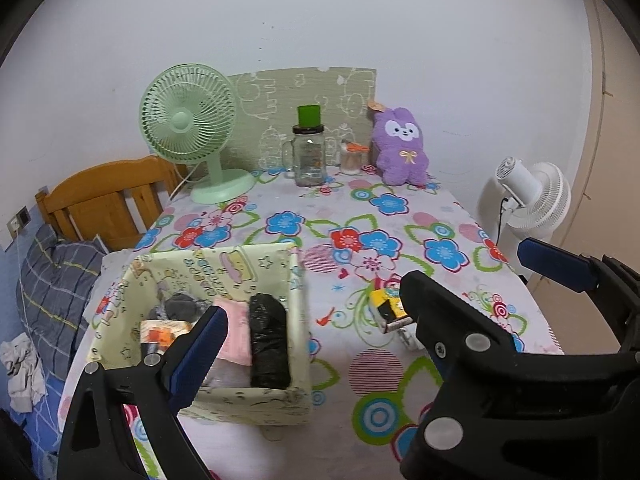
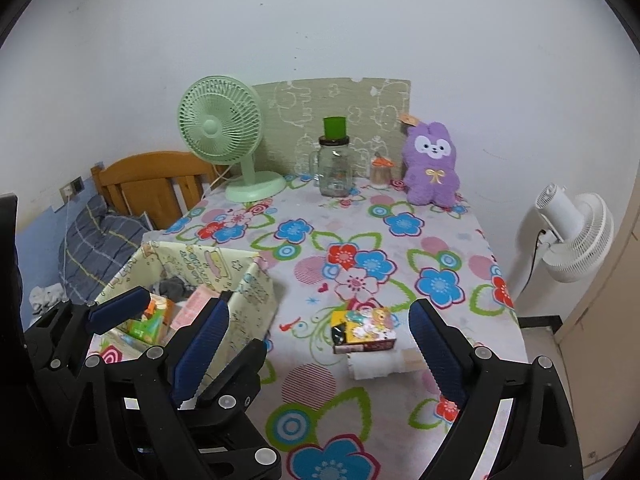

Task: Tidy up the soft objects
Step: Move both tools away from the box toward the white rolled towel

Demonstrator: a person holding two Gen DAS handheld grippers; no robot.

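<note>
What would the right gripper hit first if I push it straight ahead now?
Likely the colourful small box on the floral tablecloth; it lies between the open right gripper fingers, just ahead. Depth is uncertain.

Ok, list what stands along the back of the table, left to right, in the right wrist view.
Green desk fan → glass jar with the green cup on top → small toothpick holder → purple plush bunny.

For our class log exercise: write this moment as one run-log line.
left gripper: open, empty | right gripper: open, empty | fabric bin: partly filled | cartoon packet: on table
</note>
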